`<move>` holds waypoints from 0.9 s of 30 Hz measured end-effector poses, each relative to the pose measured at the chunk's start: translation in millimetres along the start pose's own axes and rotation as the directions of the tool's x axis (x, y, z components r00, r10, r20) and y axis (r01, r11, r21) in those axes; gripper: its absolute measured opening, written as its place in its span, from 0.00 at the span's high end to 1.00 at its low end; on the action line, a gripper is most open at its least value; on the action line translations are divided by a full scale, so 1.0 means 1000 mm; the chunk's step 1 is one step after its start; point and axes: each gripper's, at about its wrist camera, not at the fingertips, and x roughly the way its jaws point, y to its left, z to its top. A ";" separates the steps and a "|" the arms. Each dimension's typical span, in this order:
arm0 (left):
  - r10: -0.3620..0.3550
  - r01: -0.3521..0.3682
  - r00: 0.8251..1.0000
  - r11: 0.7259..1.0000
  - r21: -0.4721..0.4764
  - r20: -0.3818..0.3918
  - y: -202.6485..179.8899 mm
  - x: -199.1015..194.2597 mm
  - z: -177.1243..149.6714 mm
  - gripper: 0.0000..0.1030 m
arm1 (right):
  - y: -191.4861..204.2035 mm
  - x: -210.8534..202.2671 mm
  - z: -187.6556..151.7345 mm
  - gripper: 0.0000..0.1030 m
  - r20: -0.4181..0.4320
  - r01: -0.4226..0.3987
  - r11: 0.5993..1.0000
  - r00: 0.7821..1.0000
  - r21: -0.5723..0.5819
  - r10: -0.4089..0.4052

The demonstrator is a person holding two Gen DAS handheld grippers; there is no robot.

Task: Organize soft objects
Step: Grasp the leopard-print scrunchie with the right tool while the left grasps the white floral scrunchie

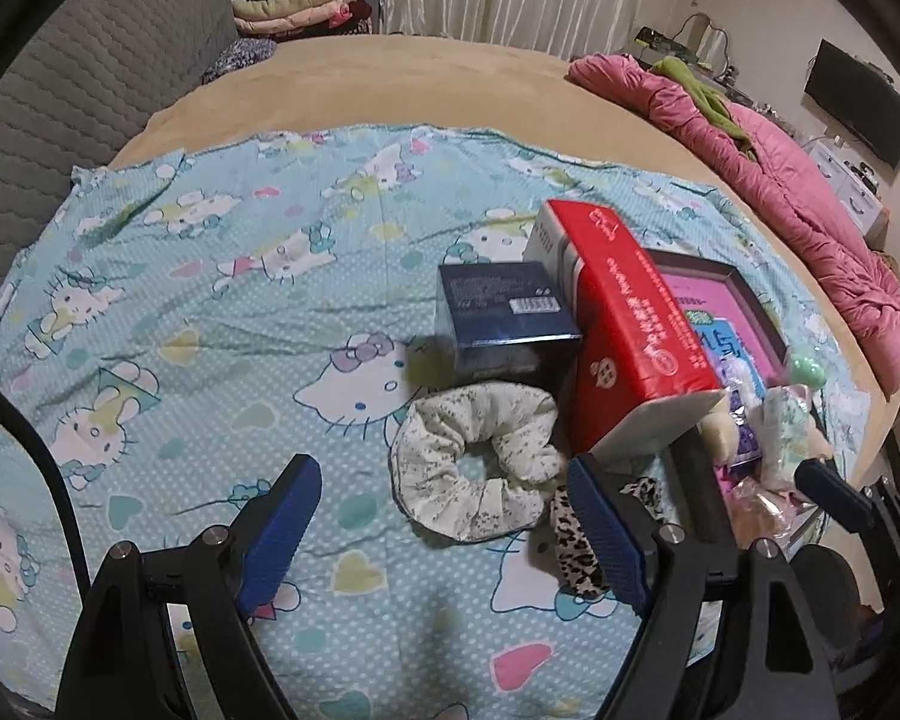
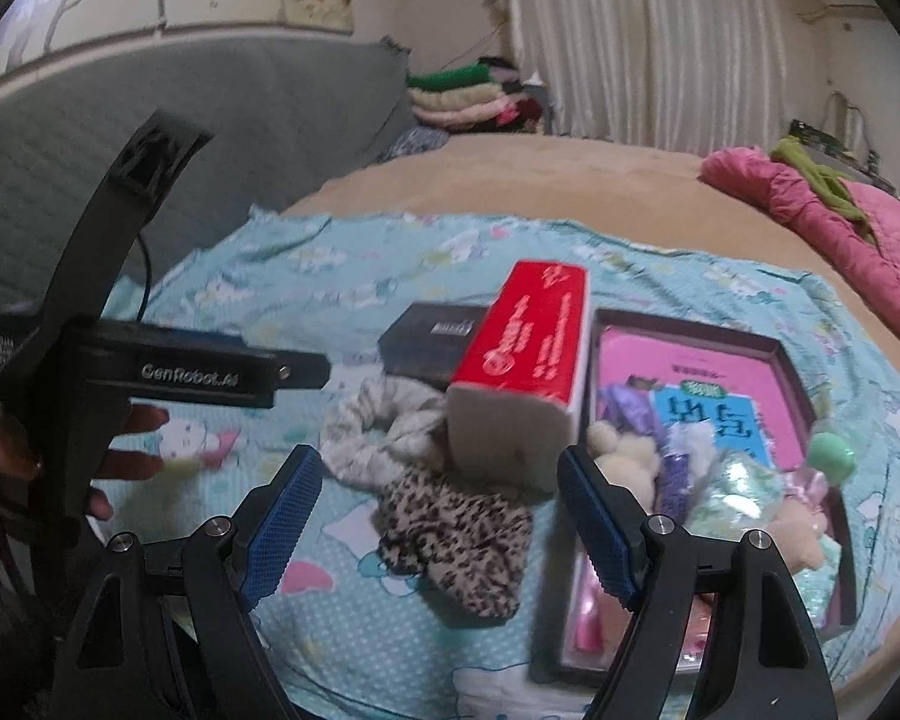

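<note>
A white floral scrunchie [image 1: 468,462] lies on the cartoon-cat sheet [image 1: 180,330], just ahead of my open left gripper [image 1: 444,516]. A leopard-print scrunchie [image 1: 570,540] sits beside the right finger. In the right wrist view the leopard-print scrunchie [image 2: 456,540] lies in front of my open right gripper [image 2: 438,522], with the white scrunchie [image 2: 378,432] behind it. A red tissue pack [image 2: 522,348] leans over both. To the right, a dark tray [image 2: 798,360] holds a pink book and small plush toys [image 2: 624,462]. The left gripper [image 2: 306,372] shows from the side, held by a hand [image 2: 138,450].
A dark blue box [image 1: 498,318] stands behind the white scrunchie. A pink quilt [image 1: 810,204] lies along the bed's right edge. Folded clothes [image 1: 294,6] are stacked at the far end beside a grey padded headboard [image 1: 90,90].
</note>
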 end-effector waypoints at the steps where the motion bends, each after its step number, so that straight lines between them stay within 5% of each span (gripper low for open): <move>1: -0.003 0.003 1.000 1.000 -0.002 -0.004 0.002 0.003 -0.001 0.19 | 0.002 0.005 -0.002 0.21 -0.014 -0.002 1.000 1.000 -0.007 0.001; 15: -0.016 0.013 0.996 0.999 -0.045 -0.089 0.019 0.053 -0.015 0.19 | 0.019 0.059 -0.020 0.21 -0.143 -0.023 0.997 0.990 -0.079 0.011; 27: -0.021 0.016 0.993 0.999 -0.051 -0.119 0.018 0.080 -0.012 0.19 | 0.020 0.107 -0.031 0.21 -0.224 0.077 0.987 0.969 -0.142 -0.108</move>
